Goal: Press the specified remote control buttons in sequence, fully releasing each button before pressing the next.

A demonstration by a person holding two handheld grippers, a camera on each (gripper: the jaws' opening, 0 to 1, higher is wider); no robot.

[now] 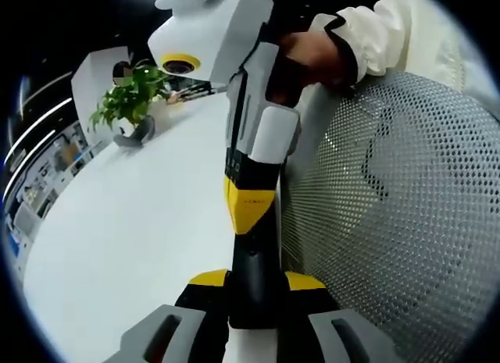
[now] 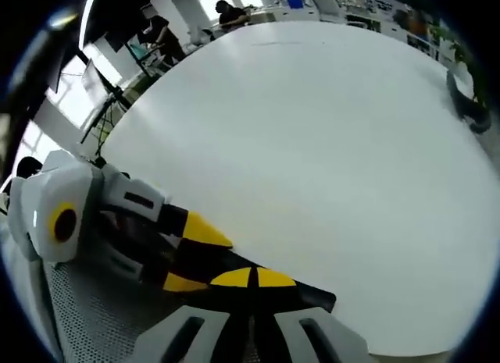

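On the white table (image 2: 312,144), no remote control can be made out; both grippers' jaws meet, apparently closed around each other's tips: left gripper (image 1: 254,308), right gripper (image 2: 250,300). One potted green plant (image 1: 129,101).

Open tabletop (image 2: 328,144); plant (image 1: 129,97) far off

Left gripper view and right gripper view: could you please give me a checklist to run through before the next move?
1. Is the remote control located: cannot tell which dark shape, if any, is it.
2. Is the left gripper free: not ok, a black-and-yellow part of the right gripper sits between its jaws.
3. Is the right gripper open: cannot tell.
4. Is the table ahead: ok.
5. Is the mesh chair well apart: not ok, it is close beside the grippers.
6. Is the plant out of the way: ok.
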